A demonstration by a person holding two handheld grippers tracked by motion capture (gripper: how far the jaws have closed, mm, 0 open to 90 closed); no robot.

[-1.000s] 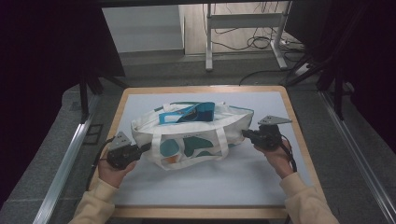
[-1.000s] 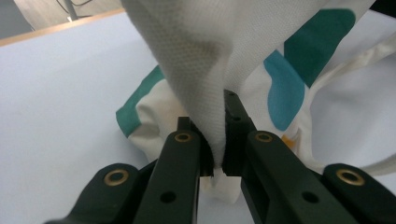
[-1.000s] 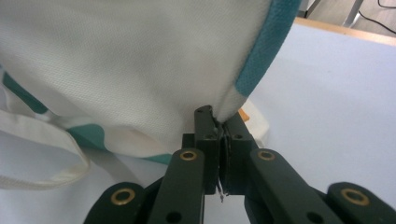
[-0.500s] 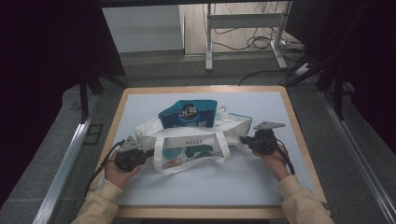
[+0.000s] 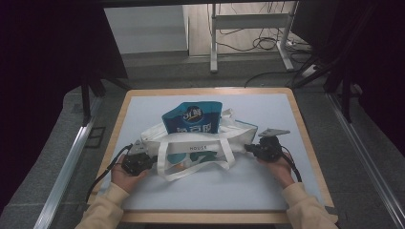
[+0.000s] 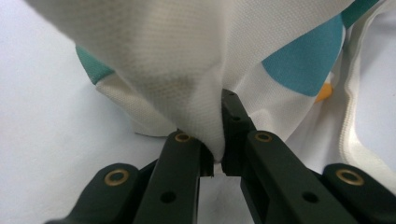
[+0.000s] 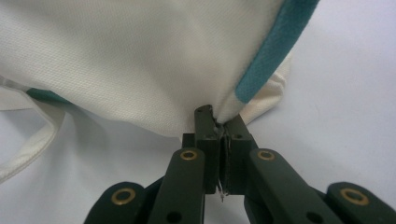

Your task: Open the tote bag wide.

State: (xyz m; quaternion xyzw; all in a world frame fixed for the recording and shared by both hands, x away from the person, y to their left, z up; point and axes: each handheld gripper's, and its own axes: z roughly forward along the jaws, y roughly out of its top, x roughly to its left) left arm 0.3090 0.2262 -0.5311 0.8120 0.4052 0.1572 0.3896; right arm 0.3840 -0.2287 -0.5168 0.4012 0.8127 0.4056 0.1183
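bag: white tote (image 5: 200, 148) with teal patches, lying mid-table (image 5: 286, 109), straps flopped toward the person
pouch: blue snack pouch (image 5: 192, 117) sticking halfway out of the tote's far side, label facing up
left gripper: (image 5: 143, 160) at the tote's left corner, jaws pinched nearly closed with a fold of cloth between them, clear in the left gripper view (image 6: 212, 154)
right gripper: (image 5: 253, 149) at the tote's right corner, jaws squeezed tight on a thin bit of fabric (image 7: 217, 128)
progress: looks like roughly halfway, pouch is partly clear of the tote but its lower end sits inside
left to do: probably get the pouch fully out, then let go of the corners
hard to see: pouch's bottom is hidden by the tote; can't tell if anything else is inside; label text too small to read
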